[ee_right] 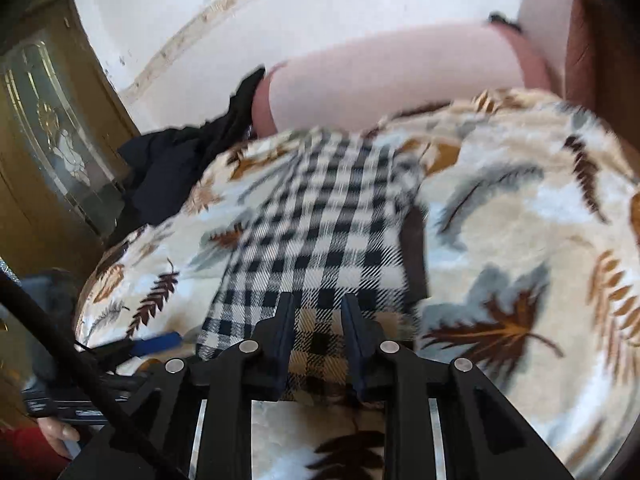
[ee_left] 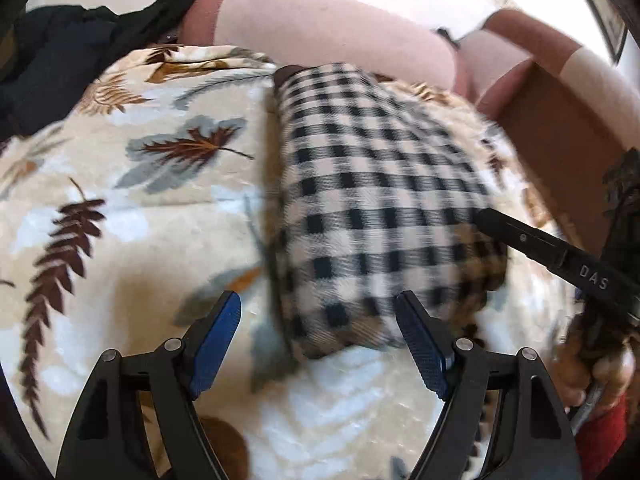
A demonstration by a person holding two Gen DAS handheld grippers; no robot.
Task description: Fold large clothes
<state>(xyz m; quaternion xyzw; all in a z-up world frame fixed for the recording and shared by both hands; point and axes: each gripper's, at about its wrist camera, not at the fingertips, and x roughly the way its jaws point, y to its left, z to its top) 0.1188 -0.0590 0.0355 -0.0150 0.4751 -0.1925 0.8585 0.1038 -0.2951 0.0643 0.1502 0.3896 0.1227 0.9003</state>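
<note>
A black-and-cream checked garment (ee_left: pixel 360 184) lies folded in a long strip on a leaf-patterned blanket (ee_left: pixel 152 208). My left gripper (ee_left: pixel 320 312) is open and empty, its blue pads either side of the garment's near end. My right gripper (ee_right: pixel 318 316) has its jaws narrowly apart around the near edge of the checked garment (ee_right: pixel 320 232); the cloth sits between the fingers. The right gripper's finger (ee_left: pixel 532 244) reaches the garment's right edge in the left wrist view. The left gripper's blue pad (ee_right: pixel 156 342) shows at the left in the right wrist view.
A pile of dark clothes (ee_left: pixel 64 52) lies at the blanket's far left. A pink cushioned backrest (ee_left: pixel 320 28) runs behind the blanket. A brown cardboard box (ee_left: pixel 560 128) stands at the far right. A wooden door with glass (ee_right: pixel 52 152) is to the left.
</note>
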